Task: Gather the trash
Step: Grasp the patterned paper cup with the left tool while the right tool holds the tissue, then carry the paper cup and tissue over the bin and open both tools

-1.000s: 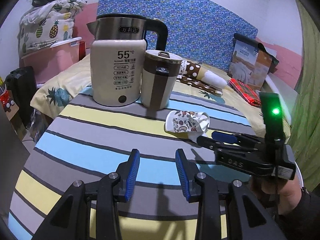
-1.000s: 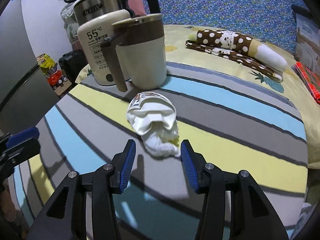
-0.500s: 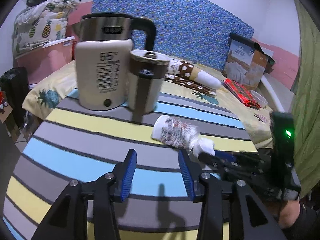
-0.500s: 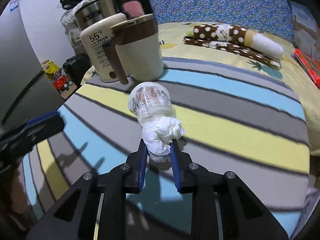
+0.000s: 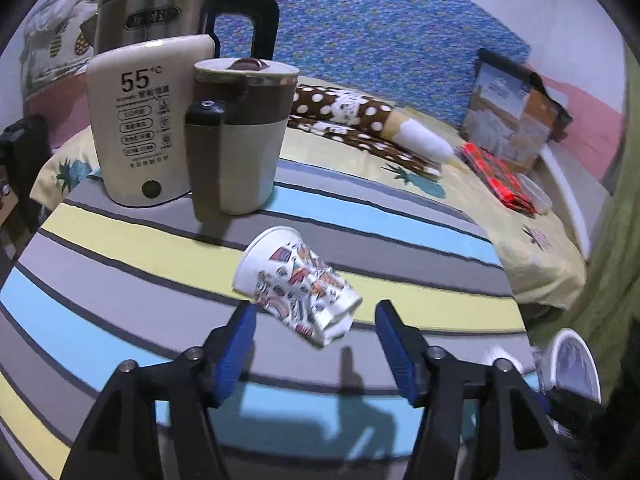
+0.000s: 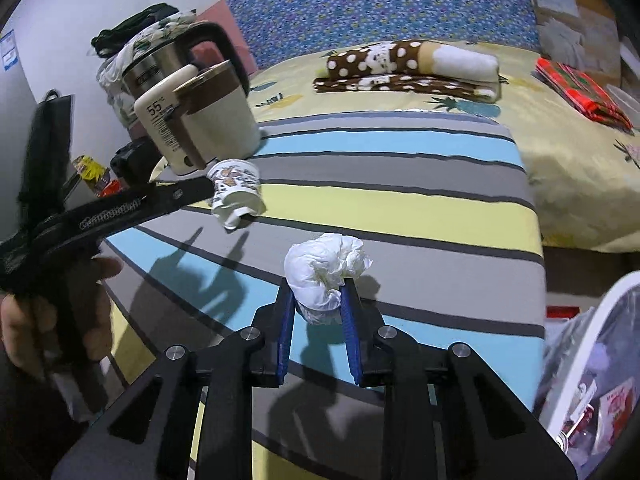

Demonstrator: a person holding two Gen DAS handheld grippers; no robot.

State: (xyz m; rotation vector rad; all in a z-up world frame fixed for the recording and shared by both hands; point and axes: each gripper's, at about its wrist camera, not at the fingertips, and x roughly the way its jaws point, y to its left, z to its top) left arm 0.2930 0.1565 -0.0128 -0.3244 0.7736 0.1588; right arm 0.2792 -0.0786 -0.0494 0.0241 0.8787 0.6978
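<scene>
The right gripper (image 6: 318,304) is clamped on a crumpled white tissue (image 6: 326,266), its blue pads pressing the wad from both sides and holding it above the striped tabletop (image 6: 400,208). Off to its right, just past the table's edge, the white rim of a trash bin (image 6: 576,344) curves into view with a plastic liner and some scraps inside — that looks to me like where the tissue is headed, a short swing rightward and down.

The other piece of trash, a crushed paper cup (image 5: 296,284) with a colourful print, lies on its side on the yellow and grey stripes. Its open mouth points up and left toward the brown-and-cream mug (image 5: 240,136) and the kettle (image 5: 152,116) behind it; its flattened base points down and right. So its long axis runs on a slant across the gap of the left gripper (image 5: 314,336), whose jaws stand wide apart and hold nothing, one on each side of the cup's crumpled end. The left hand is plainly the nearer one for this cup. In my judgement it needs only to push forward a little and squeeze, though the slanted lie means the pads may catch the cup's corner rather than its flat sides.
</scene>
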